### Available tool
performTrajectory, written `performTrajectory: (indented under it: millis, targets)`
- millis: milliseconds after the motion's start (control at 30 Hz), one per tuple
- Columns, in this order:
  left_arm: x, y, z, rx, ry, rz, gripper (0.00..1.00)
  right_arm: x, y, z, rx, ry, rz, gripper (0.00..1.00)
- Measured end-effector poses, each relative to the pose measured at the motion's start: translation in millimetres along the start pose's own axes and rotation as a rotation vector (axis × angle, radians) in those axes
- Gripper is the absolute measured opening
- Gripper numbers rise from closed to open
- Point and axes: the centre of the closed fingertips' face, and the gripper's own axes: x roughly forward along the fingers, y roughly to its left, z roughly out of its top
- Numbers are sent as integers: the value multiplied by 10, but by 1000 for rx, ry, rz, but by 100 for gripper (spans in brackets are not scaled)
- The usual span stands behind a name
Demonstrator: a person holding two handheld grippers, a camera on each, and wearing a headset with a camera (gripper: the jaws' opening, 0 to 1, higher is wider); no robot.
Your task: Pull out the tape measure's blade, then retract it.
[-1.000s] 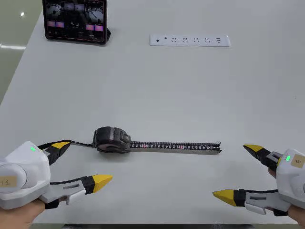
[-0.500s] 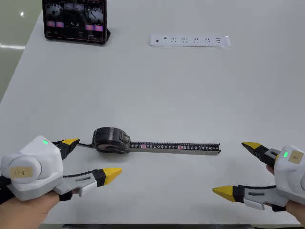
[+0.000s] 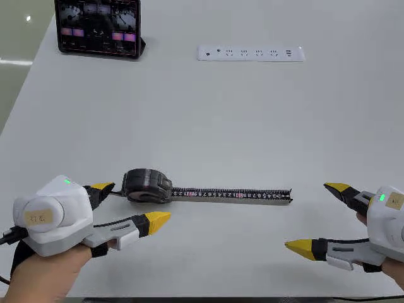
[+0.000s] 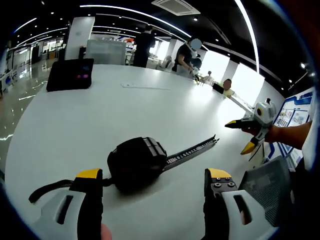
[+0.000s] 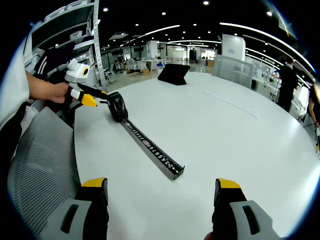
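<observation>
Tape measure [image 3: 146, 185], blade [image 3: 233, 194] out, seemingly untouched beside left gripper [image 3: 129, 203]

White, yellow-tipped left claw [image 3: 136, 201], right claw [image 3: 311, 216]

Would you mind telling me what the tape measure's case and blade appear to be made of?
The case looks like dark matte plastic, perhaps rubber-coated: its surface is dull, with little glare. The blade is probably thin coated metal: it lies straight and flat on the table, dark with pale printed markings.
</observation>
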Motion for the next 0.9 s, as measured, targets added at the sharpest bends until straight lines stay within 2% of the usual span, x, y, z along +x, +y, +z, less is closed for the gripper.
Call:
performTrajectory:
  millis: [200, 367, 667, 900]
  targets:
    - [71, -72, 33, -50, -19, -22, 81, -1, -23, 4, 1, 1, -4, 87]
    - [89, -52, 31, -68, -22, -12, 82, -3, -35, 9, 0, 0, -4, 87]
    - [145, -50, 19, -100, -33, 17, 84, 17, -68, 17, -10, 5, 2, 85]
    - [189, -16, 7, -109, -39, 58, 82, 35, -70, 10, -19, 28, 35, 77]
